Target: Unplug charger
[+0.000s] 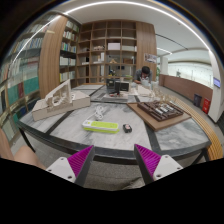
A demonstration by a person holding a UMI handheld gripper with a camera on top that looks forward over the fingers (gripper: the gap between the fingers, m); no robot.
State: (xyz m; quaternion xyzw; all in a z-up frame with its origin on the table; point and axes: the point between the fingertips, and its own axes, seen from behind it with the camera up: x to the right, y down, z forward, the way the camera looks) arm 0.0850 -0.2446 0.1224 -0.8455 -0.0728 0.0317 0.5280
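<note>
On the tabletop [150, 138] ahead of the claw [113, 158] lies a lime-green flat thing [101, 126], likely the power strip or charging unit, with a small dark object [127, 128] just beside it that may be the charger; no plug or cable can be made out from here, so which is which stays a guess. The claw hangs released, its two fingers spread wide with nothing between them, well short of both items and above the near edge. Here's the danger: closing in without knowing the target could mean clamping the green body instead of the plug and dragging the whole unit across the marble. A pull off the plug's axis could jam it or tip the strip. Beyond, a tray of objects [160, 111] sits to the right, shelves [100, 50] and a seated person [146, 74] far behind, none in the way.
</note>
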